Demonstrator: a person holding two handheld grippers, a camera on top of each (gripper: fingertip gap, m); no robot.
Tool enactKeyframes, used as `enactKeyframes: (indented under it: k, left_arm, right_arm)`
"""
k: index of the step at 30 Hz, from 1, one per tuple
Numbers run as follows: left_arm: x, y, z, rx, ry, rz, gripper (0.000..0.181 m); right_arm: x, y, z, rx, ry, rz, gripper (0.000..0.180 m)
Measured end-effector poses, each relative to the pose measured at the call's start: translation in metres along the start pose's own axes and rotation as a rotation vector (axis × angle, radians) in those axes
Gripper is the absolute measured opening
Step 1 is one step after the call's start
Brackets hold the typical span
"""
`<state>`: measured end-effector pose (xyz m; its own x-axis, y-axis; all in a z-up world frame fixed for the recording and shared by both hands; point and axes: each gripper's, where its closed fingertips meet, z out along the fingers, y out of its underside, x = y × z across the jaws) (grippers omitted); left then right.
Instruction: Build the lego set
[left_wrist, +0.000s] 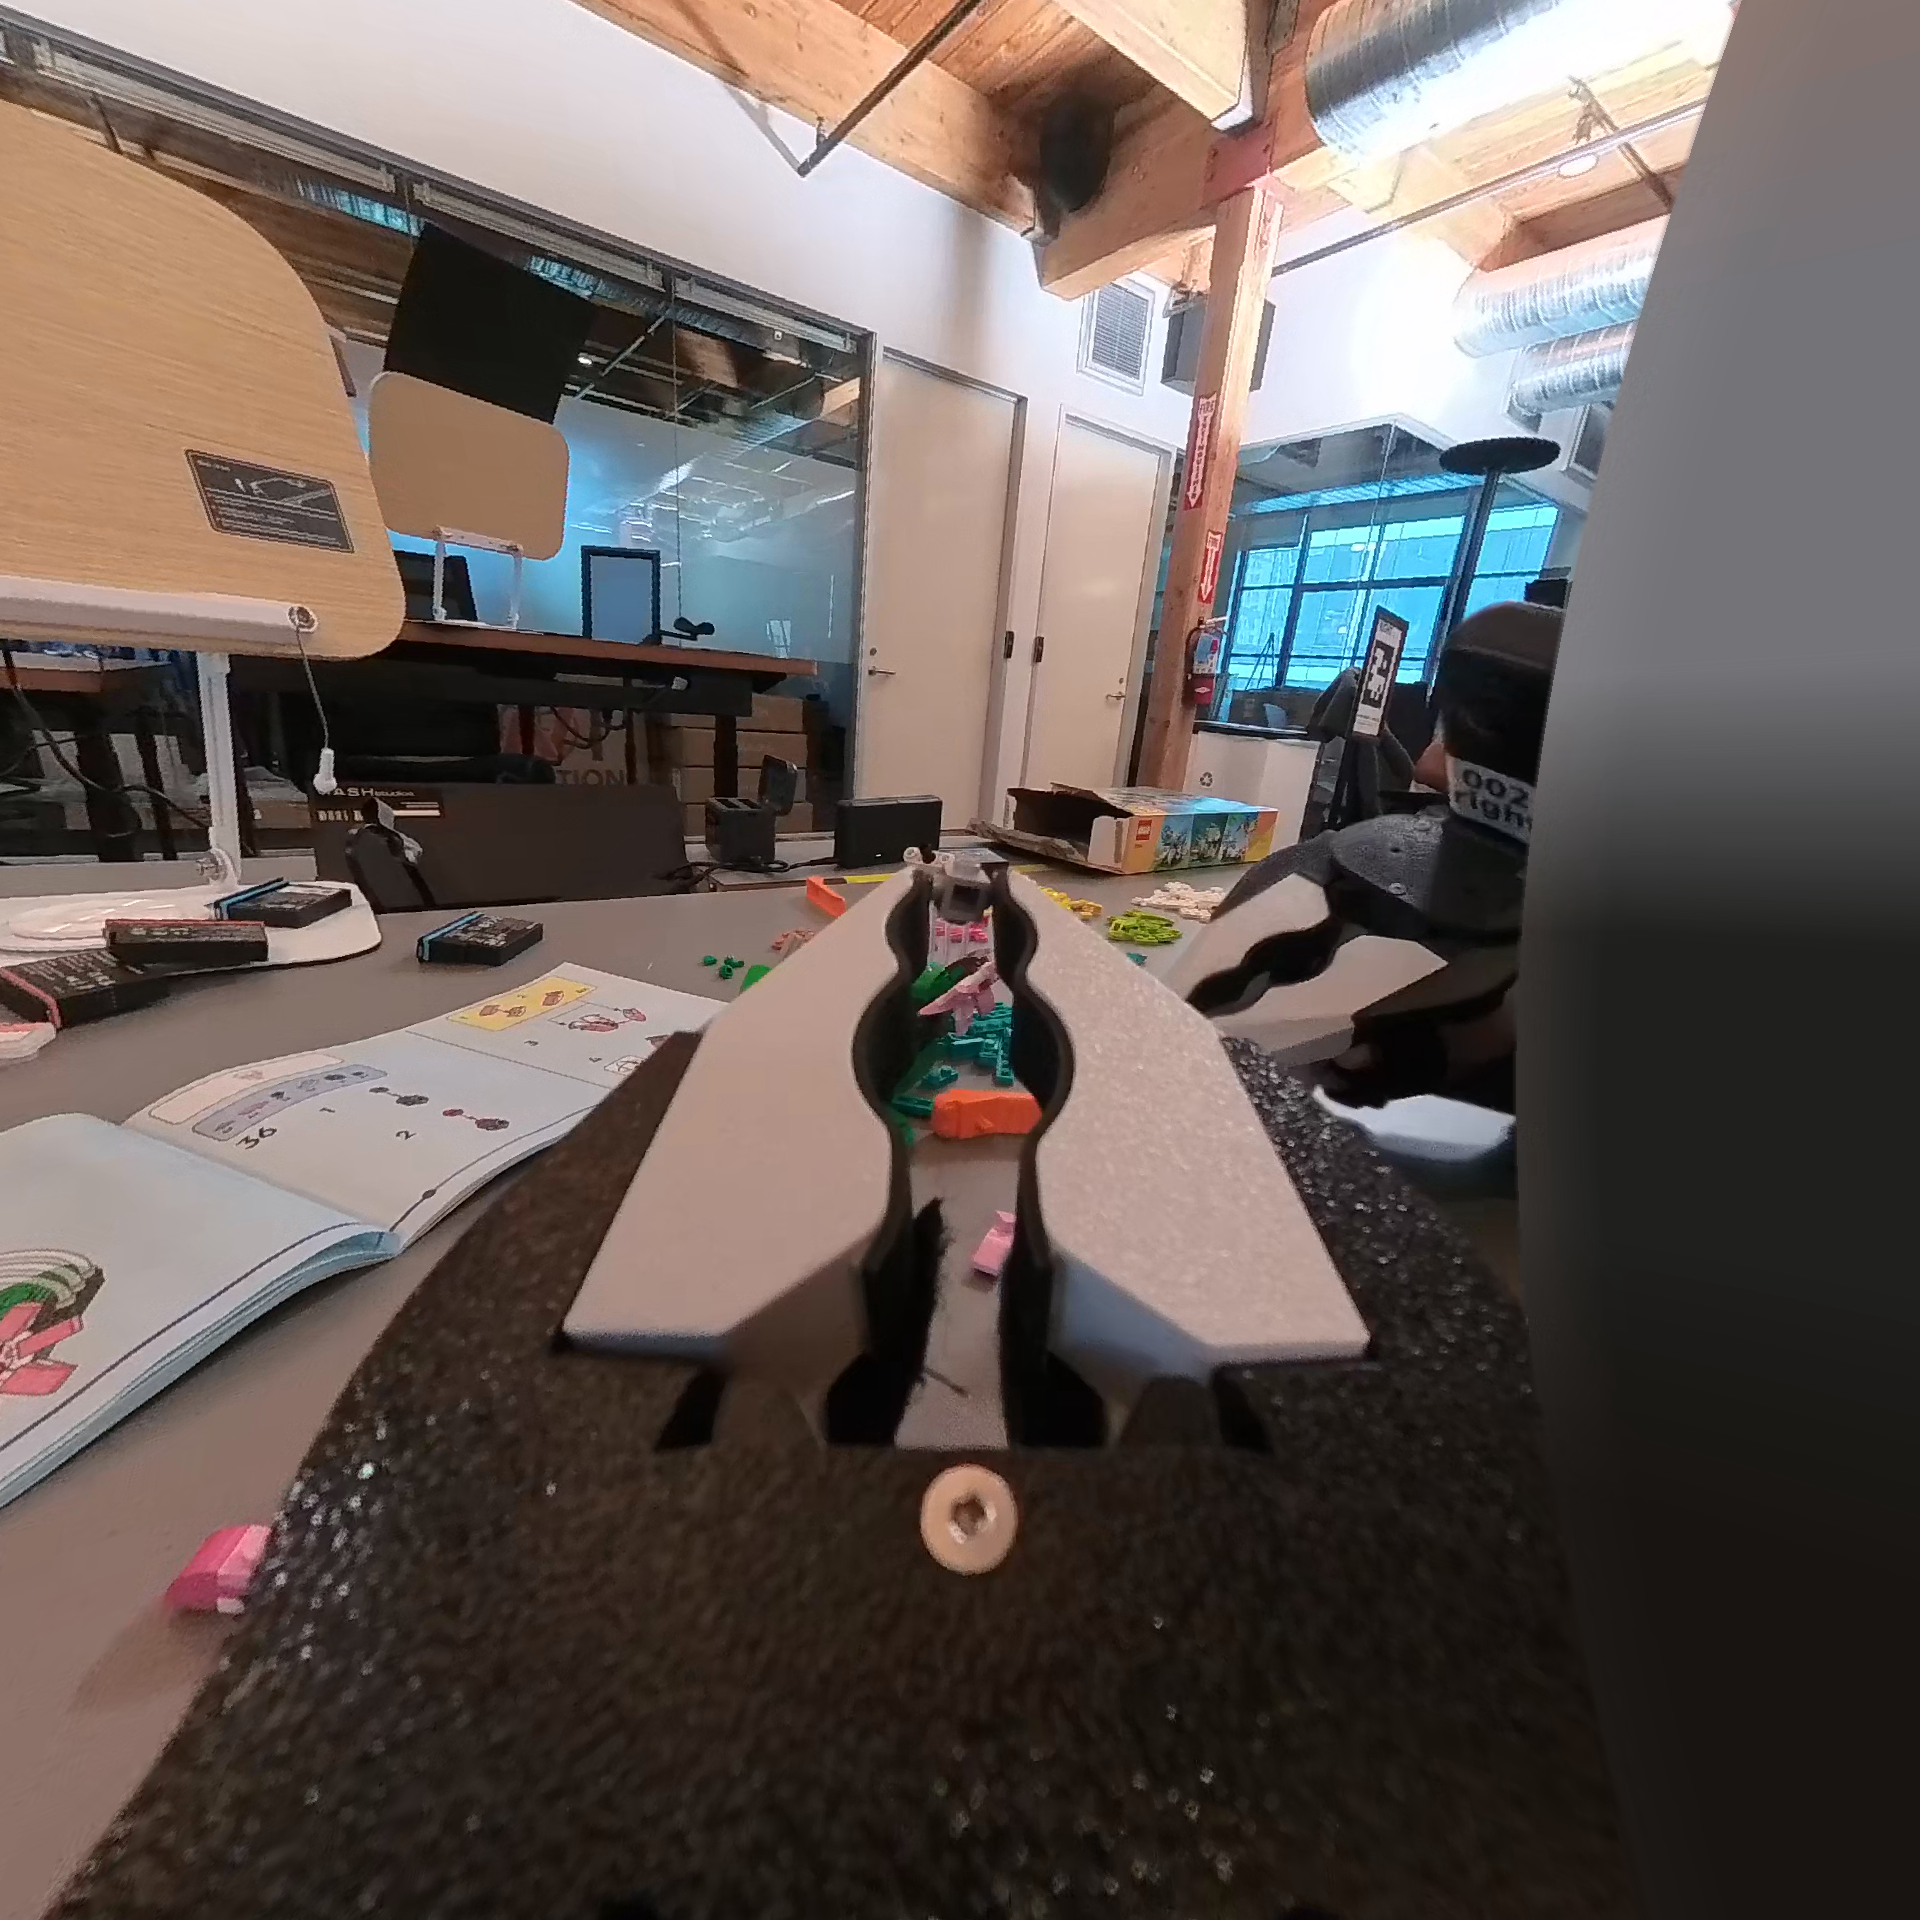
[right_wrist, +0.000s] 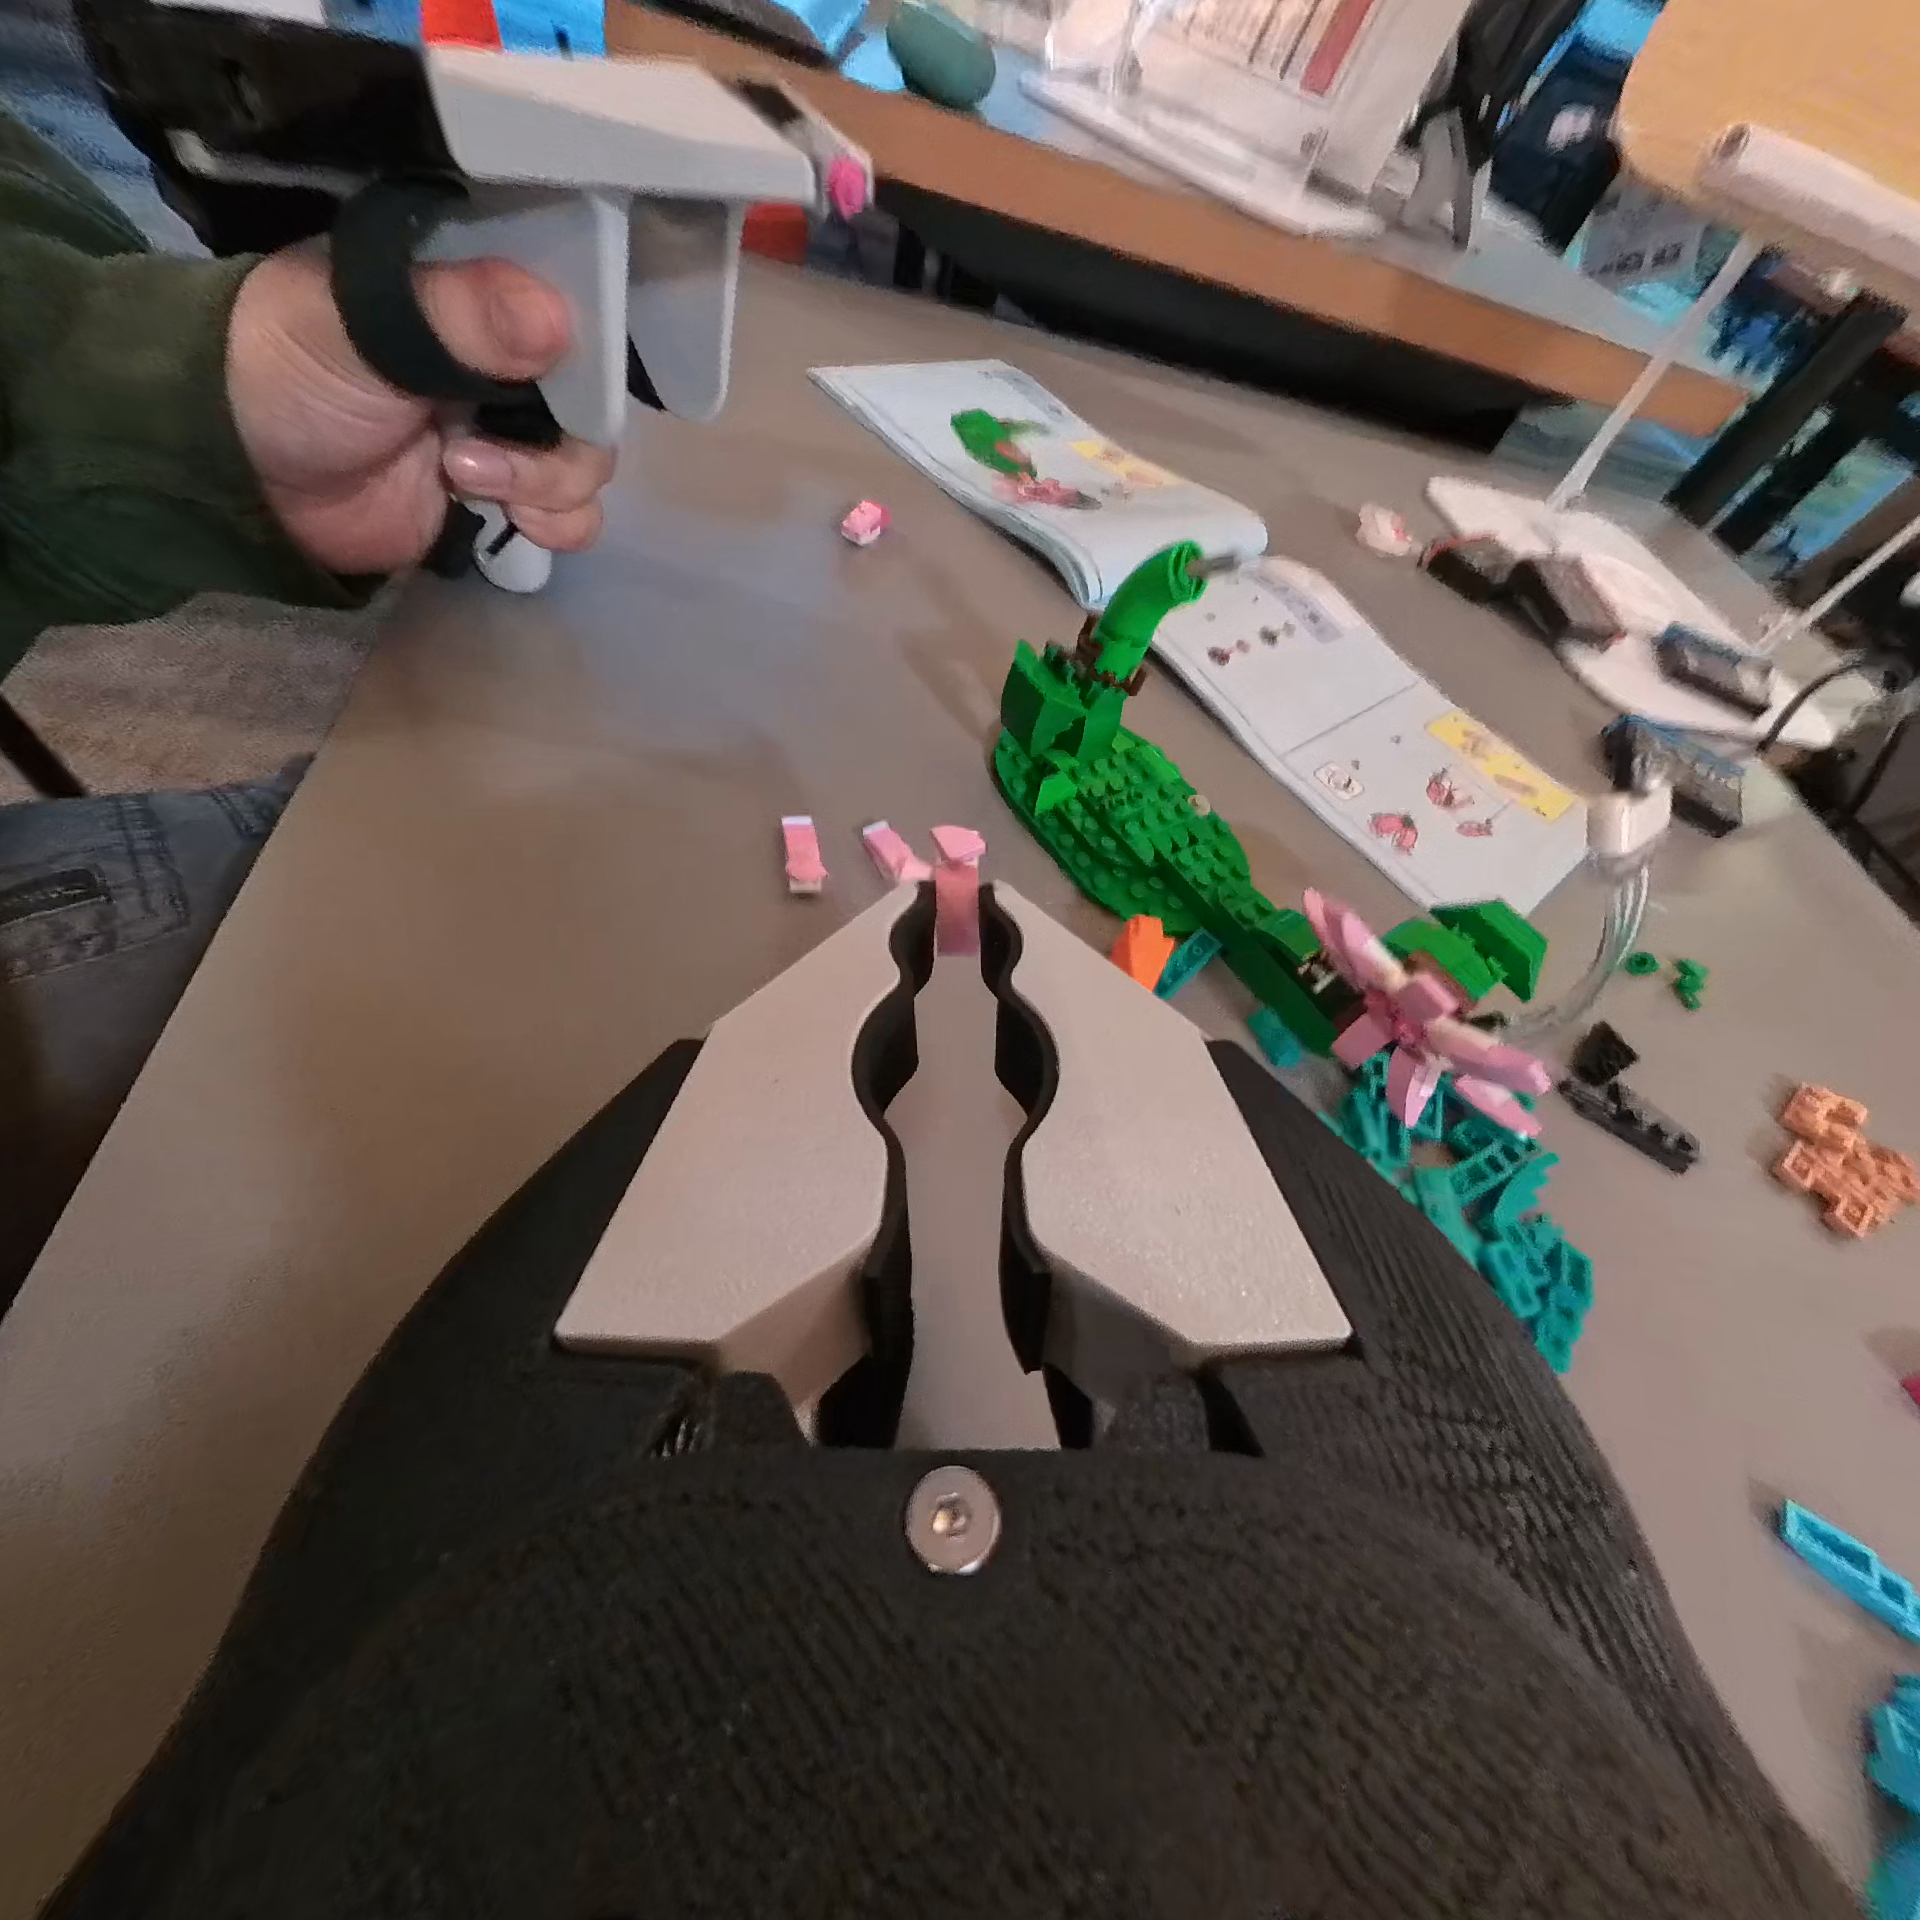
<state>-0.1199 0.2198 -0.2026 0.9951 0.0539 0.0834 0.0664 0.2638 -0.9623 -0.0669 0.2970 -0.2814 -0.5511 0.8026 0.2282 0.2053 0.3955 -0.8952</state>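
Each gripper has two pale grey fingers with wavy black pads on the inner sides. The fingers sit on a rough black body that fills the bottom of both pictures. One shiny silver screw (left_wrist: 968, 1517) sits in the middle of the left gripper (left_wrist: 956, 883), and the right gripper (right_wrist: 956, 899) has a screw in the same spot. At the upper left of the right wrist view, the left gripper has a grey handle and a black loop around a finger of the hand (right_wrist: 395, 416). The sleeve (right_wrist: 94, 416) there is dark green. At the right of the left wrist view, a white sticker (left_wrist: 1496, 805) sits on the black right gripper.
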Motion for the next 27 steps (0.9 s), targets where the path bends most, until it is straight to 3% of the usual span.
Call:
enactKeyframes:
  k: [9, 27]
  left_arm:
    - [0.000, 0.000, 0.000, -0.001, 0.003, -0.004, 0.009]
    - [0.004, 0.001, 0.001, -0.005, 0.024, 0.001, 0.009]
  right_arm:
    - [-0.023, 0.046, -0.020, -0.331, -0.139, 0.060, 0.006]
    - [-0.026, 0.056, -0.032, -0.431, -0.114, 0.053, 0.017]
